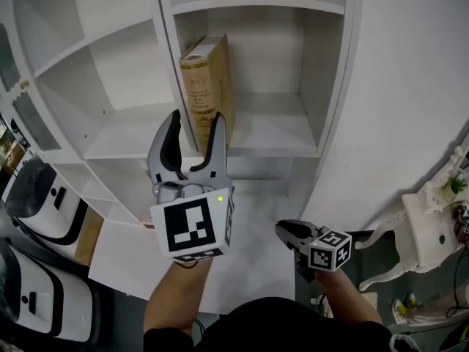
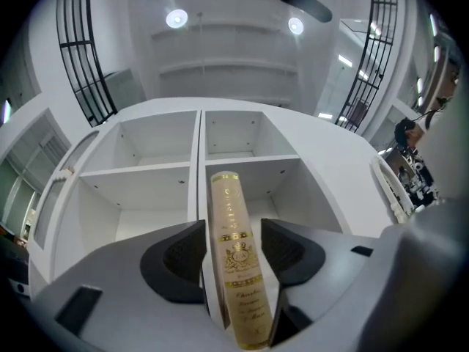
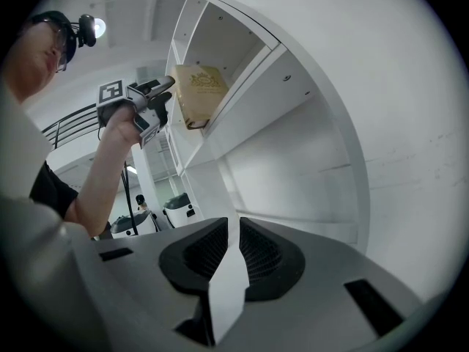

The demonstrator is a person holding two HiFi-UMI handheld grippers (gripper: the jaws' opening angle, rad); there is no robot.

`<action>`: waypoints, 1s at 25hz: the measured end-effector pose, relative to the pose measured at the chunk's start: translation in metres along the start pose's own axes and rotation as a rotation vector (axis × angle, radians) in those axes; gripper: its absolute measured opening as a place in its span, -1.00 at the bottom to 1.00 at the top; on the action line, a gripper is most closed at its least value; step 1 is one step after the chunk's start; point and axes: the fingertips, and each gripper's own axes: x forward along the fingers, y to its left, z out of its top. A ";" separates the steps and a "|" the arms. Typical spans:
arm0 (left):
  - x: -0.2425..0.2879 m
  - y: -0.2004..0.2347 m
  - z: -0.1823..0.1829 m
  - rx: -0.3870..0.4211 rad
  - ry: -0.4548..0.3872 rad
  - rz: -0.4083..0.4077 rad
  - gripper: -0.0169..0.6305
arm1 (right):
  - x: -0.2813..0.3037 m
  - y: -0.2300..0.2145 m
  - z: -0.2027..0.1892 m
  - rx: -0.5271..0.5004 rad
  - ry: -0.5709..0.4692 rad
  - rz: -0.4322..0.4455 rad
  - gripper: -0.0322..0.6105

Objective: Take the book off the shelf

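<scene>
A tan book with gold print (image 1: pixel 207 79) stands upright in the white shelf unit (image 1: pixel 271 134), leaning against the compartment's left divider. My left gripper (image 1: pixel 196 119) is raised to it, jaws open, one fingertip on each side of the spine's lower part. In the left gripper view the book's spine (image 2: pixel 236 262) runs between the two pads with a thin gap on each side. From the right gripper view the left gripper (image 3: pixel 163 94) sits at the book's (image 3: pixel 199 94) front edge. My right gripper (image 1: pixel 282 229) hangs low, shut and empty.
White machines (image 1: pixel 37 189) stand on the floor at the left. A white ornate table (image 1: pixel 432 226) is at the right. A pale flat panel (image 1: pixel 132 255) lies below the shelf. The compartments around the book hold nothing.
</scene>
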 end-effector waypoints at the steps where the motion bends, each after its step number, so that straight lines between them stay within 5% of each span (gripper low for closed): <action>1: -0.006 -0.003 0.001 -0.004 -0.013 -0.008 -0.36 | 0.001 0.000 -0.001 0.001 0.001 0.001 -0.70; 2: -0.011 -0.005 0.002 -0.008 -0.022 -0.017 -0.52 | 0.001 0.000 -0.001 0.002 0.003 0.002 -0.70; 6: -0.015 -0.018 -0.005 -0.037 0.001 -0.075 -0.64 | 0.003 0.000 -0.001 0.002 0.005 0.003 -0.70; 25: 0.035 -0.037 -0.043 -0.018 0.112 -0.134 -0.66 | -0.007 -0.009 -0.002 0.011 -0.010 -0.030 -0.70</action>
